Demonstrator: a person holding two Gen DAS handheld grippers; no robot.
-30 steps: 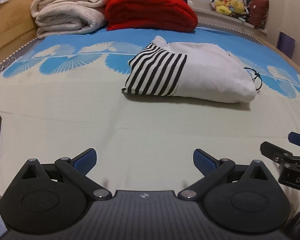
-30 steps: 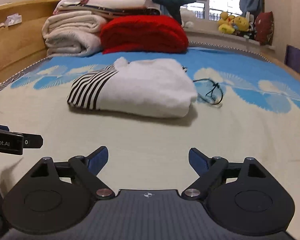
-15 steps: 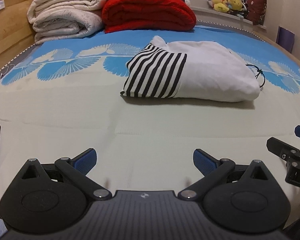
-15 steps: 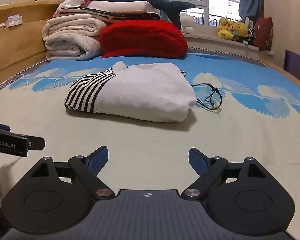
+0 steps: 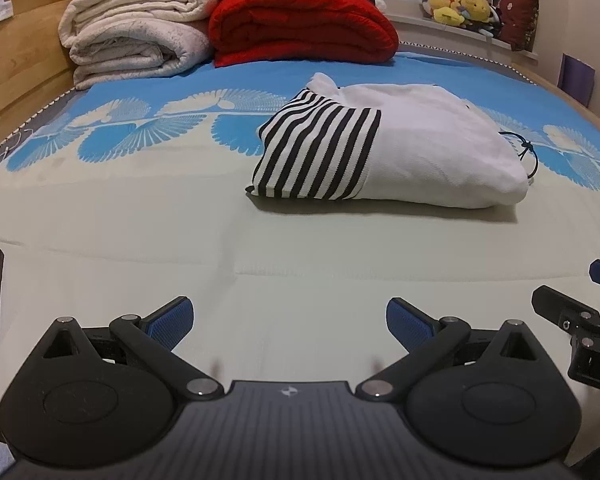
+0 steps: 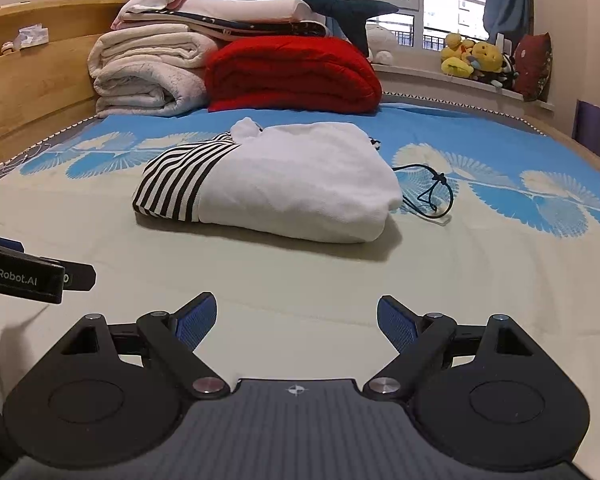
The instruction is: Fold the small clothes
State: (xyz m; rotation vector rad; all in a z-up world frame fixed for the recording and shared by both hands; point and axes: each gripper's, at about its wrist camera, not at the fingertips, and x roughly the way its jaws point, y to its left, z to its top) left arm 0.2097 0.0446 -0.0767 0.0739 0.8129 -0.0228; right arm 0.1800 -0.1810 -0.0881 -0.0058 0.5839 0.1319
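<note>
Garment (image 5: pixel 420 152), white with a striped sleeve, is what the task turns on, though neither tool touches it. The left gripper (image 5: pixel 288 318) hangs with jaws wide apart and nothing between them, low over the bare bedsheet (image 5: pixel 140 240); the right gripper (image 6: pixel 296 320) is likewise spread and empty. From each, the garment lies at about 12 o'clock, well apart, already a compact bundle flat on the bed, so the fold looks finished. A dark cord (image 6: pixel 432 192) lies just beside its edge at 3 o'clock. Beyond, stacked blankets (image 6: pixel 292 76) sit against the headboard (image 6: pixel 32 76), out of the way.
</note>
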